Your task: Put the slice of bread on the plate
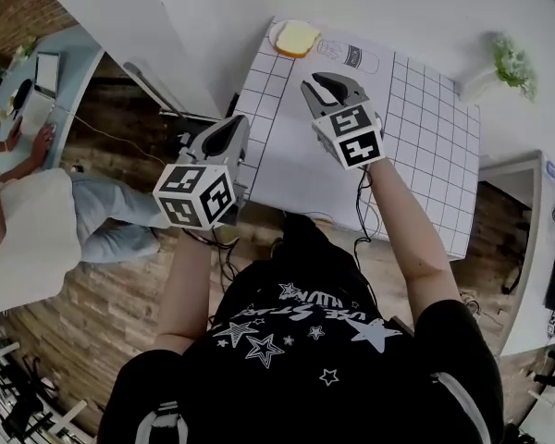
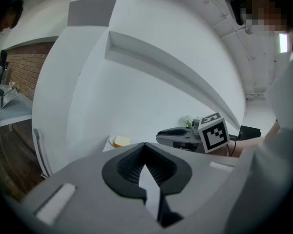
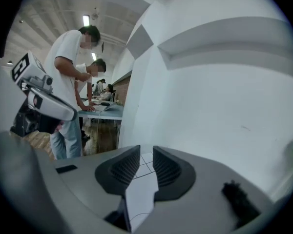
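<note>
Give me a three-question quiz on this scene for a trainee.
1. True or false: the bread already lies on the plate.
2. Which gripper has its fingers apart with nothing between them? A. left gripper B. right gripper C. both
3. Fill in: in the head view, the plate sits at the table's far ____ corner.

Key: 1 true; 2 B; 3 left.
</note>
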